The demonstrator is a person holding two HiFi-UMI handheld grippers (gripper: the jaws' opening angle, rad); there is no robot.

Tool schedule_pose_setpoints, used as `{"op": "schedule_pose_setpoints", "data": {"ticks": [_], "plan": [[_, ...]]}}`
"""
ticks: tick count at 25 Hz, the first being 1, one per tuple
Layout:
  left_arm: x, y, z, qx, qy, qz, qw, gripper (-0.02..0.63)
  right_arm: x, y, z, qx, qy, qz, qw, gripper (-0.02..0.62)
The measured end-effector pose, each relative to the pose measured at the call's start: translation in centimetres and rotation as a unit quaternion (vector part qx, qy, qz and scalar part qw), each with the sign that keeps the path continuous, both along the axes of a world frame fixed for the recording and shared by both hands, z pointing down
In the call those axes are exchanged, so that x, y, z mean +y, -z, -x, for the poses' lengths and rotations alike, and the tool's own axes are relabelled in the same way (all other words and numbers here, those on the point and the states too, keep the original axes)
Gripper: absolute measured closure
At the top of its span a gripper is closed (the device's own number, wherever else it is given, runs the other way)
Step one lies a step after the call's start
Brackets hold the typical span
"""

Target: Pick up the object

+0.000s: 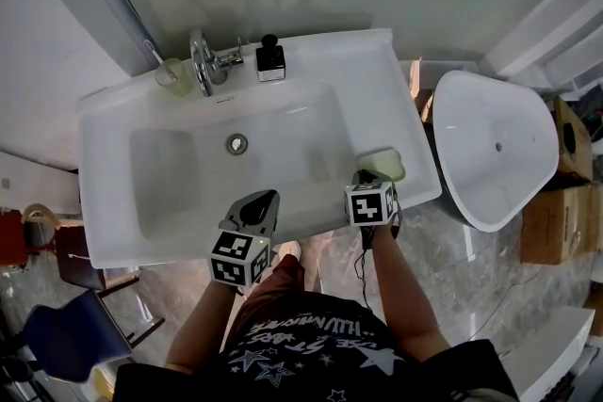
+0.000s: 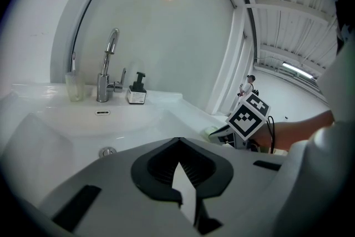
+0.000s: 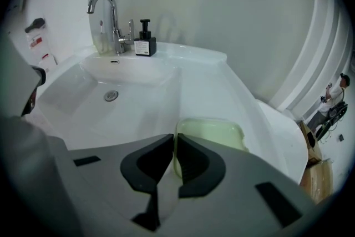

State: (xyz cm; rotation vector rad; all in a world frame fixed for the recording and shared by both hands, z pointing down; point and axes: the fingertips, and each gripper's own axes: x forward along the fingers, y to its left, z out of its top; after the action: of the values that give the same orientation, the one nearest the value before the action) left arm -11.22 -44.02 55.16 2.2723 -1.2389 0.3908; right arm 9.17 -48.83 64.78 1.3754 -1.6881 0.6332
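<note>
White washbasin (image 1: pixel 113 108) fills the space below me, with a chrome faucet (image 1: pixel 203 61), a black-topped soap dispenser (image 1: pixel 270 59) and a toothbrush cup (image 1: pixel 172 75) along its back ledge. My right gripper (image 3: pixel 175 144) has its jaws nearly together, pinching the near rim of the pale green soap dish (image 3: pixel 213 136) on the basin's right-hand ledge. My left gripper (image 2: pixel 178 141) hovers over the front edge, jaws pressed together on nothing.
</note>
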Motion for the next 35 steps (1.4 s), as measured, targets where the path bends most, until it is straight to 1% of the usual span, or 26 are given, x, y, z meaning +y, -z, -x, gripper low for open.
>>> {"op": "schedule_pose_setpoints", "data": {"ticks": [3, 5, 10, 17, 25, 30, 35], "plan": [[1.0, 0.6, -0.4, -0.002, -0.001, -0.003, 1.0000, 0.591, 0.3, 1.1, 0.0, -0.020, 0.000, -0.018, 1.000, 0.561], [1.6, 1.2, -0.6, -0.002, 0.003, -0.012, 0.9999, 0.591, 0.5, 1.9, -0.1, -0.031, 0.004, -0.037, 0.999, 0.561], [3.8, 3.2, -1.4, -0.005, 0.006, -0.026, 0.9996, 0.591, 1.9, 5.2, -0.3, -0.049, 0.013, -0.079, 0.996, 0.561], [7.2, 5.7, -2.0, -0.011, 0.022, -0.061, 0.9978, 0.591, 4.9, 9.8, -0.5, -0.073, 0.028, -0.127, 0.989, 0.561], [13.3, 7.2, -3.5, -0.015, 0.030, -0.078, 0.9964, 0.591, 10.9, 13.4, -1.0, -0.100, 0.037, -0.160, 0.981, 0.563], [17.8, 7.8, -4.7, -0.017, 0.036, -0.091, 0.9951, 0.591, 15.4, 14.7, -1.8, -0.111, 0.048, -0.178, 0.977, 0.563], [23.1, 8.0, -5.7, -0.024, 0.048, -0.094, 0.9941, 0.591, 20.1, 15.1, -2.9, -0.116, 0.066, -0.190, 0.973, 0.563]]}}
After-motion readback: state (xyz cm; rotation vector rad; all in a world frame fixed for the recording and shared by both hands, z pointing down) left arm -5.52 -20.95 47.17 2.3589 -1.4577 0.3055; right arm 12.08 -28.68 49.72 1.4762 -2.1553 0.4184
